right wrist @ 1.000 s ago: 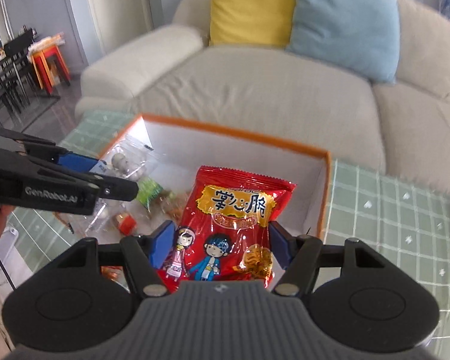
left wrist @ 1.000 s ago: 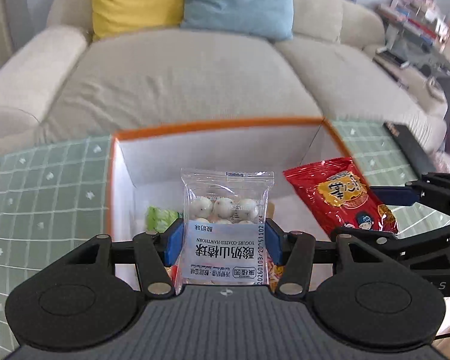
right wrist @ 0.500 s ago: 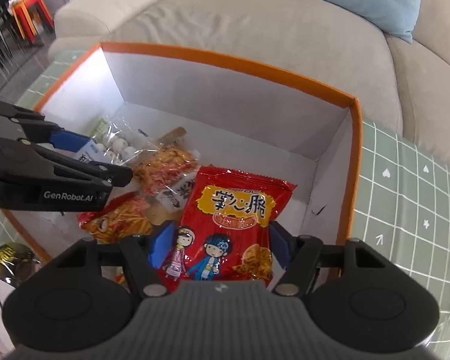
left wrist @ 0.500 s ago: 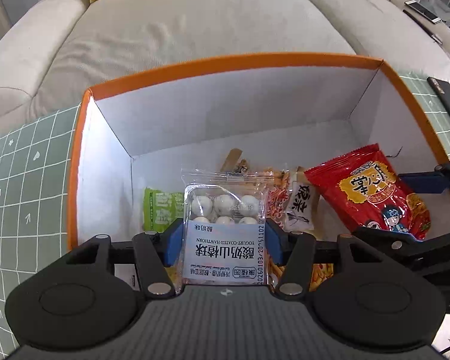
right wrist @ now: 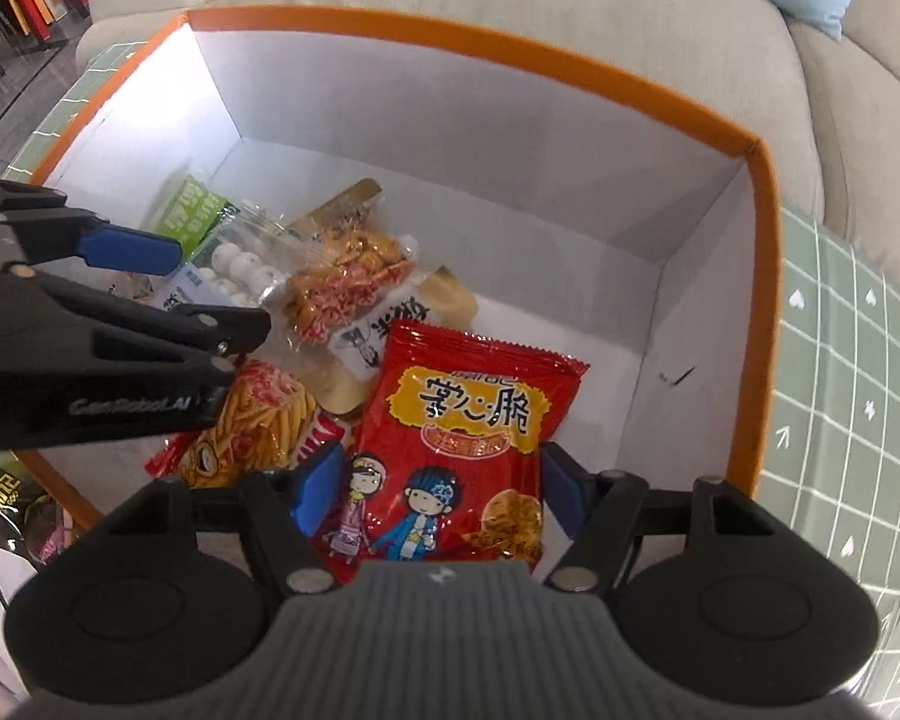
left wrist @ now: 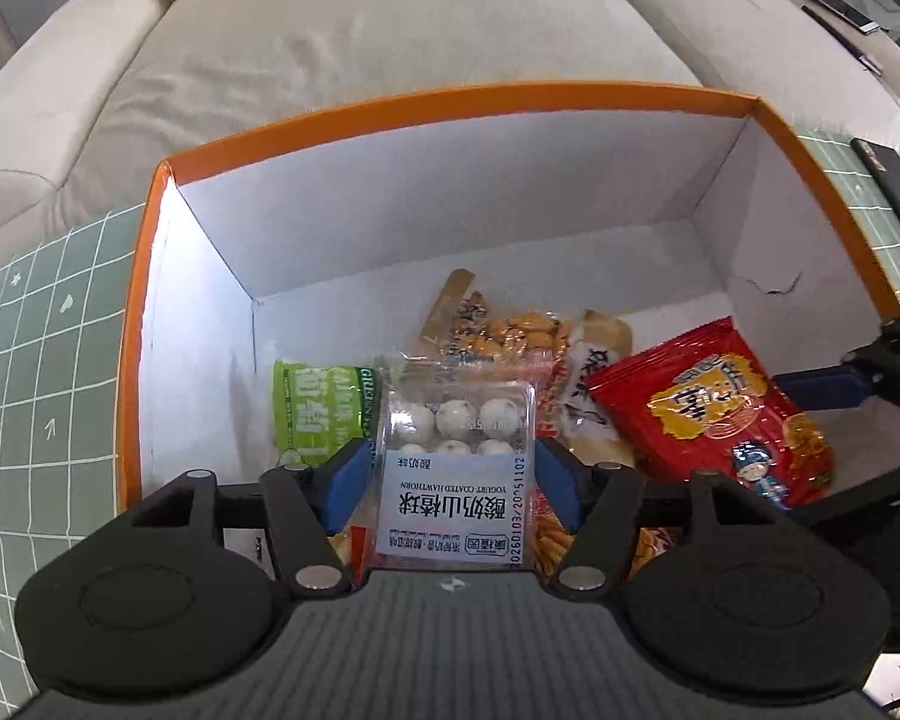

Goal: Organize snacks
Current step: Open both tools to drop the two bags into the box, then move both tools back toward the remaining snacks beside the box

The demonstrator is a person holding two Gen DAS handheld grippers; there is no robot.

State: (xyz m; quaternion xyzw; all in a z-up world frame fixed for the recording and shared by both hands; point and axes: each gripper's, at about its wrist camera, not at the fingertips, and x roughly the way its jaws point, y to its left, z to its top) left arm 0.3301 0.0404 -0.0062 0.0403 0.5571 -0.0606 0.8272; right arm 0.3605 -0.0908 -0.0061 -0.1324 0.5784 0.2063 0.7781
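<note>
My left gripper point(left wrist: 453, 474) is shut on a clear pack of yogurt-coated hawthorn balls point(left wrist: 456, 468) and holds it low inside the orange-rimmed white box point(left wrist: 450, 102). My right gripper point(right wrist: 432, 489) is shut on a red crisp bag point(right wrist: 456, 450) and holds it low inside the same box point(right wrist: 756, 300), to the right of the left gripper. The red bag also shows in the left wrist view point(left wrist: 720, 414). Under them lie a green packet point(left wrist: 318, 408), an orange snack pack point(right wrist: 348, 276), a white-and-tan packet point(right wrist: 402, 324) and a red-yellow stick-snack bag point(right wrist: 258, 420).
The box stands on a green grid mat point(right wrist: 858, 360) in front of a beige sofa point(left wrist: 390, 30). A dark flat object point(left wrist: 894, 186) lies on the mat right of the box. A dark snack bag point(right wrist: 6, 498) lies outside the box at its near left.
Both grippers have moved forward and down from above the box rim into it, each still holding its pack. The snacks on the box floor have come into view.
</note>
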